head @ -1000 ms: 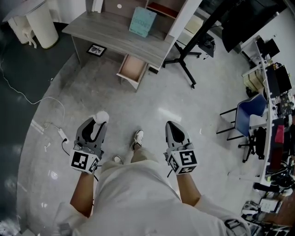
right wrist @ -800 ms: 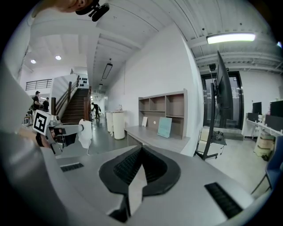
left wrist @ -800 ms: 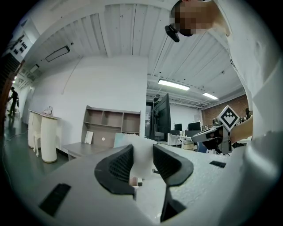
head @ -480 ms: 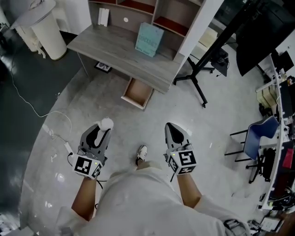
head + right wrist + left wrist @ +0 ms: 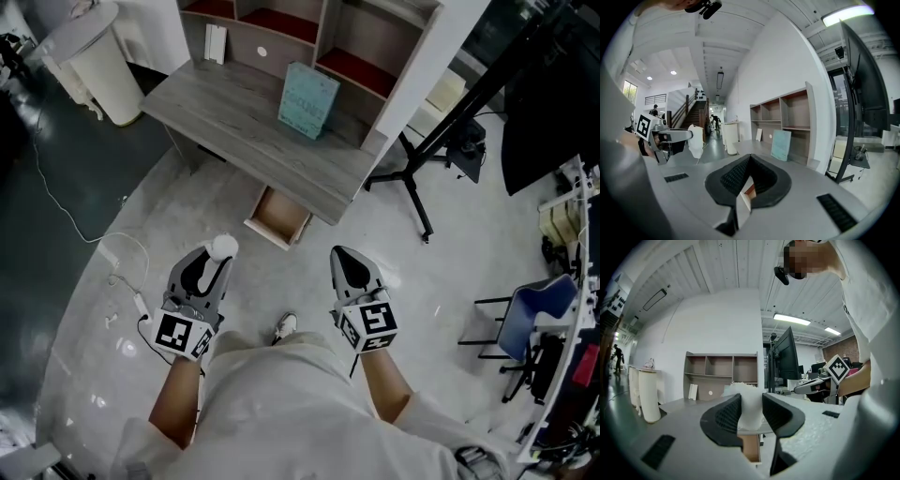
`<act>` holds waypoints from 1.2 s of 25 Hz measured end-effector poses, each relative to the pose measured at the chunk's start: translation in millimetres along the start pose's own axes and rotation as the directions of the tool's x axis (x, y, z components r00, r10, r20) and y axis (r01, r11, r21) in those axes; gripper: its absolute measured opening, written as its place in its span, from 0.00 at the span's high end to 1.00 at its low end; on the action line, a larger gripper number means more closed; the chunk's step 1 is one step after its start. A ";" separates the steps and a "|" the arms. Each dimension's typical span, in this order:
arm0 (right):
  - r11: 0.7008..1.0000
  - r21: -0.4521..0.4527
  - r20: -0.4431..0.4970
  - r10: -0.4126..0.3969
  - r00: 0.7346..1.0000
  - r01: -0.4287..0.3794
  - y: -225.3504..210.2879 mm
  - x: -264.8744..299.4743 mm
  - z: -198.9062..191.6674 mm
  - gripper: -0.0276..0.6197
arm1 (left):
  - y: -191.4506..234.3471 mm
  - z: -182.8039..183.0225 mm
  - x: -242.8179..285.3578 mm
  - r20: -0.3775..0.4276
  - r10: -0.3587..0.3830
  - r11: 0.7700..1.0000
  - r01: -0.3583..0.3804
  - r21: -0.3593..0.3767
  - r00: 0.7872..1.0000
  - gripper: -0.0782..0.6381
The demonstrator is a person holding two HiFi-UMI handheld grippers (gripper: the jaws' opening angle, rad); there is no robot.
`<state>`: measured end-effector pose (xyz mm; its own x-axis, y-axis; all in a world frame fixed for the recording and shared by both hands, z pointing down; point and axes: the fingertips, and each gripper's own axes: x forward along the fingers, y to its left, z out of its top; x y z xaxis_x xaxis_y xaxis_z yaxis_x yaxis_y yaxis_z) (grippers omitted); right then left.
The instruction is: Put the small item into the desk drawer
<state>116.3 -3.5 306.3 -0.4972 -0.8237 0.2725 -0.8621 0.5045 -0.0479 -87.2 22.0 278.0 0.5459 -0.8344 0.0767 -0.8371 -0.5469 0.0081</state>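
A small white fluffy item sits pinched between the jaws of my left gripper, held level over the floor. In the left gripper view the item fills the gap between the dark pads. My right gripper is beside it, its jaws shut tip to tip with nothing in them. Ahead stands a grey wooden desk with its drawer pulled open below the front edge. Both grippers are short of the drawer, which also shows beneath the jaws in the left gripper view.
A teal book leans against the shelf unit on the desk. A white bin stands at the left, a black stand's legs at the right. A white cable lies on the floor at the left, and chairs and monitors stand at far right.
Both grippers have moved forward with the person; the desk and open drawer have drawn closer and sit lower in the head view. The white item stays in the left jaws.
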 end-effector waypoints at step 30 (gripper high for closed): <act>0.997 0.024 -0.188 -0.068 0.980 0.074 4.9 87.9 -52.9 0.96 | 82.7 -83.1 45.7 -0.107 -0.078 0.993 0.067 -0.100 0.991 0.69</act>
<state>73.5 -59.8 380.8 -0.4105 -0.7928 0.4506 -0.8985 0.4360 -0.0512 -134.3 -55.7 365.1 0.6022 -0.7773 0.1818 -0.7981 -0.5919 0.1130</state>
